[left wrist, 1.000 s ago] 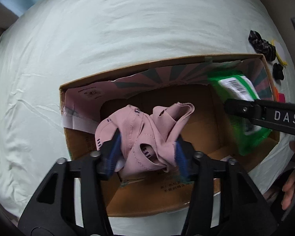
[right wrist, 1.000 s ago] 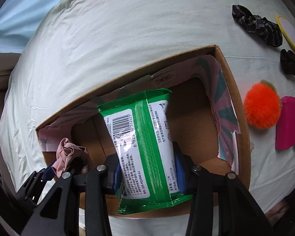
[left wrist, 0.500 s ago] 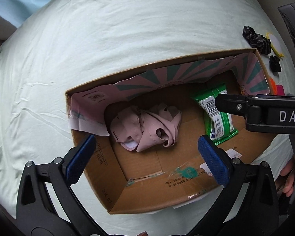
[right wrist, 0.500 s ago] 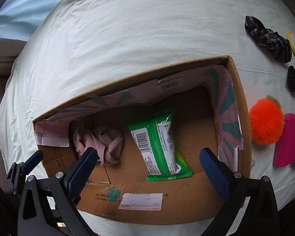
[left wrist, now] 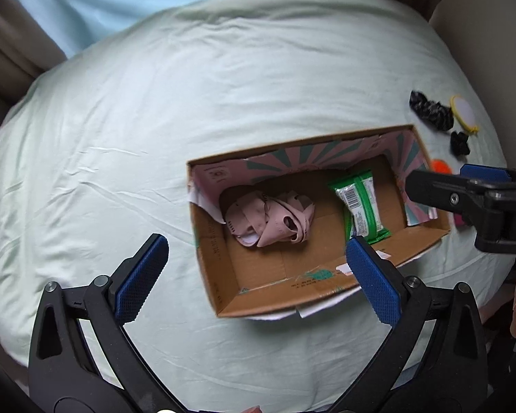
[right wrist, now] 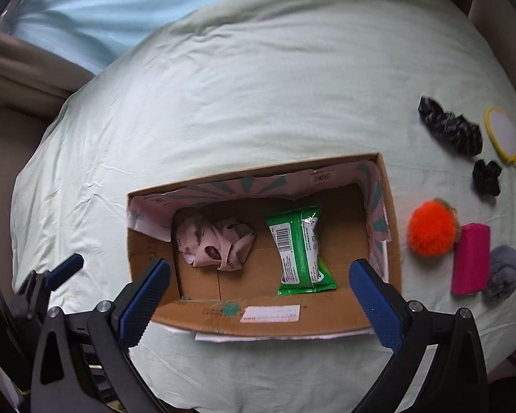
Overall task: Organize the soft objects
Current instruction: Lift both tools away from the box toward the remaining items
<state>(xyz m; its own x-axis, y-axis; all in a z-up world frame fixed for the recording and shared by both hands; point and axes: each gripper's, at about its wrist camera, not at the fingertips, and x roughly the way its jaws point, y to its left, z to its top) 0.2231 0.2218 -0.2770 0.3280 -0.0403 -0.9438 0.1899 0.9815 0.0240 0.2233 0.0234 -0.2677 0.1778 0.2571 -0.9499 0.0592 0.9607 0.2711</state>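
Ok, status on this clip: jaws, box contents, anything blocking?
Left gripper and right gripper open, nothing between the jaws. Pink cloth and green wipes pack lie in the cardboard box. Orange pompom and others wait outside; nothing blocking.

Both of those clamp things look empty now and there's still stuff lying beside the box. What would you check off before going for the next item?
1. Left gripper empty, jaws wide: ok.
2. Right gripper empty, jaws wide: ok.
3. Pink cloth and green wipes pack lying inside the cardboard box, nothing hanging over the rim: ok.
4. Room left on the box floor: ok, bare cardboard between and around the two items.
5. Next items in view on the bedsheet: ok, the orange pom-pom, magenta pouch and grey pom-pom lie right of the box.
6. Whether the magenta pouch is soft: cannot tell.
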